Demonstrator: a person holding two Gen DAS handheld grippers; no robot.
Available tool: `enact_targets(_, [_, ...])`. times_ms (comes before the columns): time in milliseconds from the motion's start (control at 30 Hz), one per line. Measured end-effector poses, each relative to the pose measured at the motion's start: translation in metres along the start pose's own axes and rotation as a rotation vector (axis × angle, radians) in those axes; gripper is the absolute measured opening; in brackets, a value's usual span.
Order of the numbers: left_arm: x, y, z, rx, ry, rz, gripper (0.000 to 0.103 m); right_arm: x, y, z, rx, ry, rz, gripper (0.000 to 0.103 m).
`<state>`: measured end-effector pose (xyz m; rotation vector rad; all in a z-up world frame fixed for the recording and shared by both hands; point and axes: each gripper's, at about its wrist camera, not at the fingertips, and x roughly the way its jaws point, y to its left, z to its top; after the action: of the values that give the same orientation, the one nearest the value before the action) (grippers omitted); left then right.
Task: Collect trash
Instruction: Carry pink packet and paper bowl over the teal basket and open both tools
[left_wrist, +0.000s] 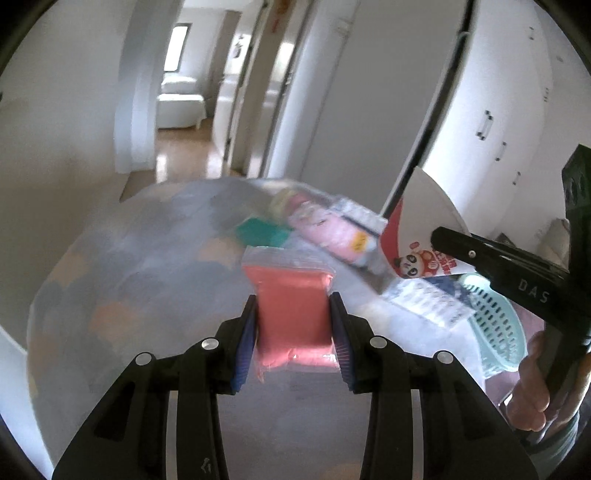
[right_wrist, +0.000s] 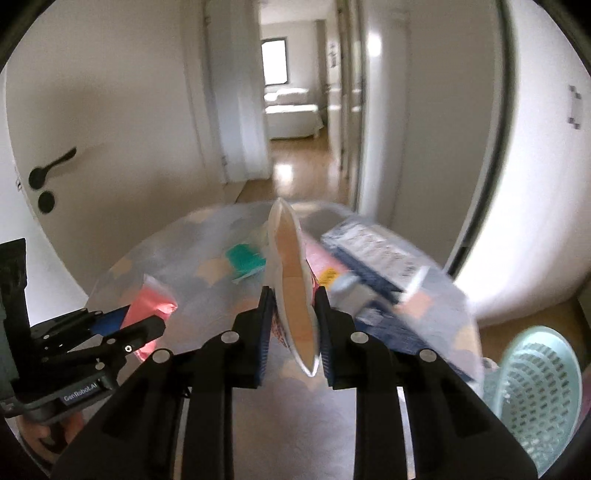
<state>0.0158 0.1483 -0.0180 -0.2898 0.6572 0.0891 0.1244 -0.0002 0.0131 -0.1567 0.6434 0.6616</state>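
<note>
My left gripper (left_wrist: 293, 314) is shut on a pink plastic packet (left_wrist: 291, 306) and holds it above the round table (left_wrist: 129, 288). It also shows in the right wrist view (right_wrist: 147, 321) with the pink packet (right_wrist: 151, 302). My right gripper (right_wrist: 293, 325) is shut on a flattened white paper carton (right_wrist: 291, 273) with a red panda print, seen edge-on. In the left wrist view the carton (left_wrist: 417, 236) hangs from the right gripper (left_wrist: 443, 240) over the table's right side.
On the table lie a green packet (left_wrist: 262, 230), a pink wrapped pack (left_wrist: 328, 229) and blue-white blister packs (right_wrist: 373, 254). A mint perforated basket (right_wrist: 535, 398) stands low at the right, off the table. White doors and a hallway lie behind.
</note>
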Motion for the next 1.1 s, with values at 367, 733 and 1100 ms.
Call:
enact_targets(367, [0.001, -0.09, 0.017, 0.14, -0.027, -0.134, 0.036, -0.085, -0.081, -0.026, 0.184, -0.098, -0.182, 0.02])
enact_targets(733, [0.033, -0.203, 0.024, 0.278, 0.005, -0.297, 0.036, -0.147, -0.192, -0.069, 0.452, -0.132, -0.367, 0.02])
enact_targets(1100, [0.11, -0.309, 0.003, 0.353, 0.165, -0.404, 0.036, -0.15, -0.279, -0.133, 0.677, -0.048, -0.501, 0.021])
